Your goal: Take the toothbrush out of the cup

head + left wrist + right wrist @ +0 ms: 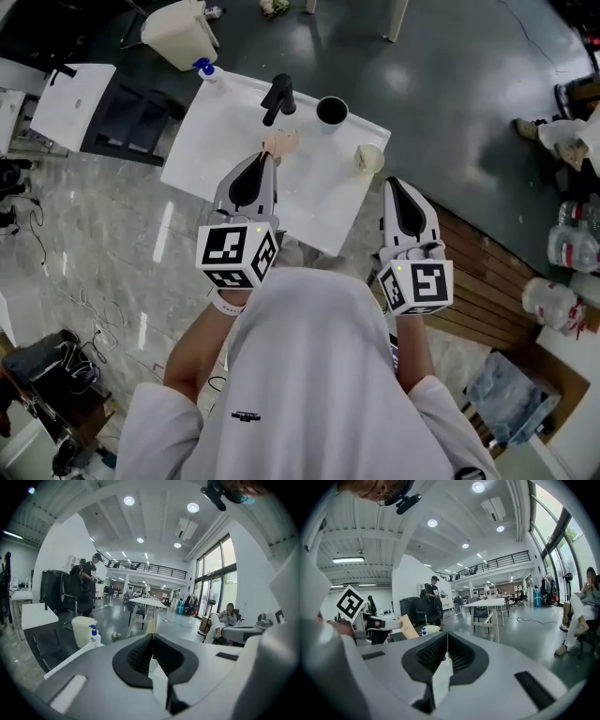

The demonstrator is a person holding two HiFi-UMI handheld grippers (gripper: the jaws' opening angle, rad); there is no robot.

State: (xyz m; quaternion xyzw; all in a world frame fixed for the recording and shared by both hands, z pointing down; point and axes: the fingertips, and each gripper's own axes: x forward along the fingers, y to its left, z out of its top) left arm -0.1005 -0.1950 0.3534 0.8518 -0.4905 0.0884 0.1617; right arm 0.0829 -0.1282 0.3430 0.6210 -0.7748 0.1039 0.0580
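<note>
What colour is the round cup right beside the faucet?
Black. That round black cup shows best in the head view.

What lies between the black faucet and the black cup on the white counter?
Nothing: in the head view, the stretch of white counter between the black faucet and the black cup is bare.

Left cube (pixel 236 253): black-and-white square codes, no letters there.
Right cube (pixel 417 286): same again, square codes, nothing to read.
White top (pixel 281 375): tiny black print, and it's far too small to read.
</note>
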